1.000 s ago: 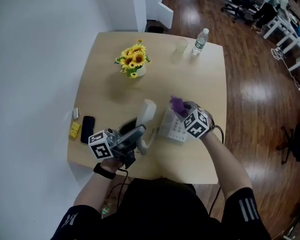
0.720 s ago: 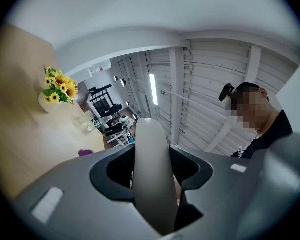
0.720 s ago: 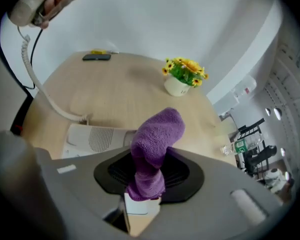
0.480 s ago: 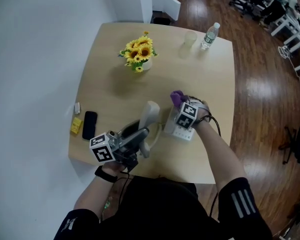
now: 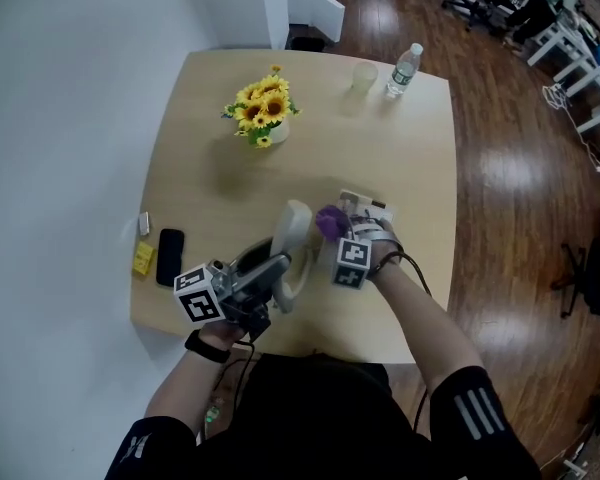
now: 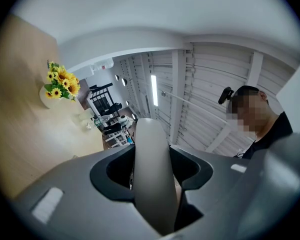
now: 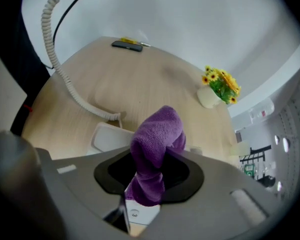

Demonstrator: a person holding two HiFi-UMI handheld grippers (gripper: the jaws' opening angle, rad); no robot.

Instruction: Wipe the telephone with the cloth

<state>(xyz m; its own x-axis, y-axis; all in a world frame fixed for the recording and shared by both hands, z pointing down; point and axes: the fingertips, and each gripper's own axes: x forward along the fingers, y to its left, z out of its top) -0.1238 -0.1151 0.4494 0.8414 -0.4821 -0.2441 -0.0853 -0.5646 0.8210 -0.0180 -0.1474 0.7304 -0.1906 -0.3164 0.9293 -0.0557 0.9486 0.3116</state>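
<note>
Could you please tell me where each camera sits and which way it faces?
Head view: on the person's head, facing down at the table; arms, left gripper and right gripper show.
Left gripper view: on that gripper, tilted up toward the ceiling; fingers clamp the handset.
Right gripper view: facing across the table; fingers pinch the cloth.
Shared: sunflowers in all.

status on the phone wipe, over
Left gripper shut on handset, lifted. Right gripper shut on cloth, over base. Cord trails from base.
</note>
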